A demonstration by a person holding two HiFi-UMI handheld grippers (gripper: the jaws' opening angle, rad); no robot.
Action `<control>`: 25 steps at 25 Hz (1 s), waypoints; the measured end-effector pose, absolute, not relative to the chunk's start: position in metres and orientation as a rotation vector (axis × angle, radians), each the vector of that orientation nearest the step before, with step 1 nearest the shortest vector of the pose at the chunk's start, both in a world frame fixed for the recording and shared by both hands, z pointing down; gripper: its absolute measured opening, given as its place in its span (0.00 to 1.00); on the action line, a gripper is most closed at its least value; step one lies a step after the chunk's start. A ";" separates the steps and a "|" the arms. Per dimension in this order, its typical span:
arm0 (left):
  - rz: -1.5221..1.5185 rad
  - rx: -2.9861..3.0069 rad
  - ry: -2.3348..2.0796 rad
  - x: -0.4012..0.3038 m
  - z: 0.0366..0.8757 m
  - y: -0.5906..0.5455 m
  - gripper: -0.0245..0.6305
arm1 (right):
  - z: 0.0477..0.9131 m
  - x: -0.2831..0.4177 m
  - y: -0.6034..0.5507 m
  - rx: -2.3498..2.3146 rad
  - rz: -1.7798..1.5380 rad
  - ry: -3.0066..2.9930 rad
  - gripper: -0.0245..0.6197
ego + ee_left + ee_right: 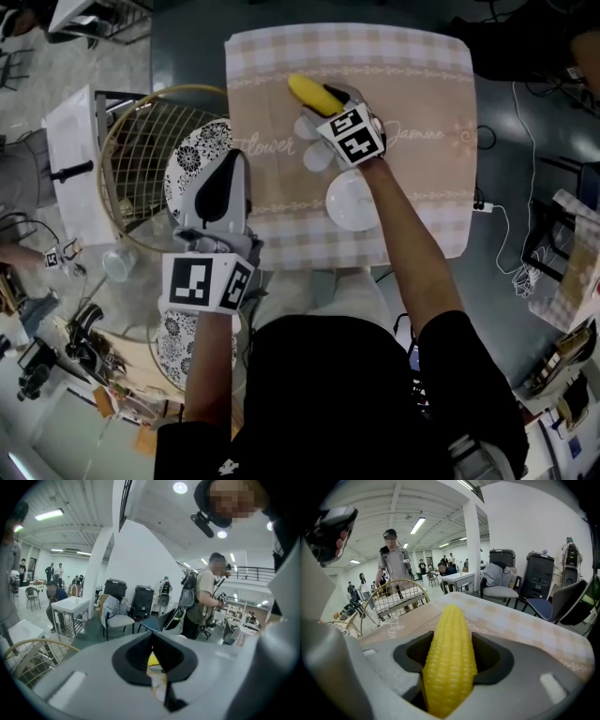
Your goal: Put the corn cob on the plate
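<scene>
The yellow corn cob (311,93) (450,634) is clamped lengthwise between the jaws of my right gripper (323,105) (451,654), above the far middle of the checked tablecloth (412,84). A plain white plate (352,201) lies on the cloth nearer to me, below that gripper's arm. My left gripper (225,176) (154,660) hovers off the table's left edge over a black-and-white patterned plate (190,156). Its jaws are together with nothing in them.
A round wire basket (133,131) (396,590) stands left of the table, under the patterned plate. Two small white cups (317,157) sit on the cloth beside the right gripper. A second patterned plate (172,343) is near my left forearm. People, chairs and tables stand in the hall behind.
</scene>
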State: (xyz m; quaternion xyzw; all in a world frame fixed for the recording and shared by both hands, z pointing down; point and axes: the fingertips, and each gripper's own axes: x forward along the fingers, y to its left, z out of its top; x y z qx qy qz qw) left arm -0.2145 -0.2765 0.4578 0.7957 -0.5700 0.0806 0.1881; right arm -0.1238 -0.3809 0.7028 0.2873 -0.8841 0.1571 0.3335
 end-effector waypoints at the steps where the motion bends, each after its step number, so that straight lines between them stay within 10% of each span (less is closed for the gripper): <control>1: 0.226 2.241 -1.602 -0.213 0.457 -0.276 0.05 | 0.701 -0.121 -0.378 0.754 0.412 -2.311 0.43; 25: 0.192 2.273 -1.564 -0.167 0.446 -0.261 0.05 | 0.676 -0.047 -0.235 0.757 0.447 -2.336 0.43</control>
